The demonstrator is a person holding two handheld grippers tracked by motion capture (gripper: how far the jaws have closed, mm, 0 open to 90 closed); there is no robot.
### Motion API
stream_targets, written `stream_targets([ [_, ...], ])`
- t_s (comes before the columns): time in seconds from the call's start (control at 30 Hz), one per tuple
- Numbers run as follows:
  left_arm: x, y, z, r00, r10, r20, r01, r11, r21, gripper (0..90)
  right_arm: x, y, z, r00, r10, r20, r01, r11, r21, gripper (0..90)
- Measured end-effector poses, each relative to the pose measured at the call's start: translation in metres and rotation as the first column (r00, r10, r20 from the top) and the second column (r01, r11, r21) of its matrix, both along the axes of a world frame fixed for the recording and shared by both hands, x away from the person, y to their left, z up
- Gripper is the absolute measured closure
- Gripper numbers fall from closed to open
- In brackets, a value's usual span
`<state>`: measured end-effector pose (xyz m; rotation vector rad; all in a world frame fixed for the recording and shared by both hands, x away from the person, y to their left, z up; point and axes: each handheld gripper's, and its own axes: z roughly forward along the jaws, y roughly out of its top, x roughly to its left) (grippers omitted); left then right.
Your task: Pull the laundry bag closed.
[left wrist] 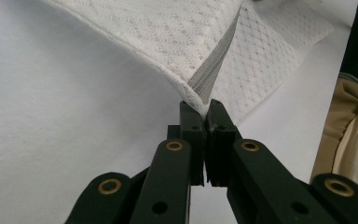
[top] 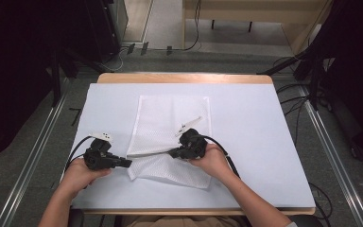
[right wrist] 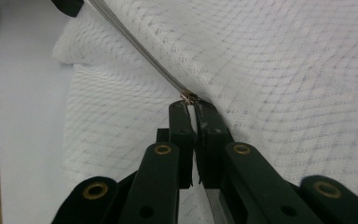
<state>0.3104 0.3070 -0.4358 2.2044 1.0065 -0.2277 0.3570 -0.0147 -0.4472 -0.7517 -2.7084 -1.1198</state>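
Mid-zip: left gripper (left wrist: 204, 109) clamps the mesh laundry bag (top: 170, 120) corner; right gripper (right wrist: 192, 108) pinches the zipper pull (right wrist: 189, 97). Next, draw them apart.

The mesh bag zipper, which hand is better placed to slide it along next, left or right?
Right. The right gripper is shut on the zipper pull, so it can likely draw it along. The left gripper is clamped on the mesh bag at its zipper-end corner, anchoring it.

The corner of the mesh bag (left wrist: 186, 42) vanishes between the closed jaws of the left gripper (left wrist: 205, 109). The zipper pull (right wrist: 189, 98) is mostly buried in the right gripper (right wrist: 192, 109), and the zipper (right wrist: 135, 42) runs off the top edge. The person's forearms (top: 257, 201) are cut off at the high view's bottom edge.
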Motion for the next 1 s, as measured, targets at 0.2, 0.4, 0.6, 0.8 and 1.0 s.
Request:
stream_targets([
  [0.2, 0.000, 0.000, 0.000, 1.0000, -0.001, -0.003, 0.001, 1.0000, 0.003, 88.6, 0.001, -0.006, -0.001, 0.9999, -0.013, 0.000, 0.013, 0.9999, -0.007, 88.3],
  [0.4, 0.000, 0.002, -0.001, 0.9999, 0.010, -0.006, -0.010, 0.9999, -0.003, 88.6, 0.003, -0.014, -0.001, 0.9992, -0.036, -0.014, 0.036, 0.9993, -0.013, 88.3],
  [0.6, -0.001, 0.002, 0.000, 1.0000, 0.005, -0.008, -0.005, 1.0000, -0.003, 88.6, 0.000, -0.016, 0.000, 0.9994, -0.031, -0.013, 0.031, 0.9995, -0.010, 88.2],
  [0.8, -0.001, 0.003, -0.001, 0.9999, 0.006, -0.013, -0.006, 1.0000, -0.005, 88.6, 0.000, -0.020, 0.001, 0.9993, -0.035, -0.009, 0.035, 0.9993, -0.016, 88.2],
  [1.0, -0.001, 0.003, -0.001, 0.9999, -0.001, -0.014, 0.001, 1.0000, -0.006, 88.6, -0.001, -0.025, 0.001, 0.9993, -0.036, -0.013, 0.036, 0.9992, -0.018, 88.2],
])
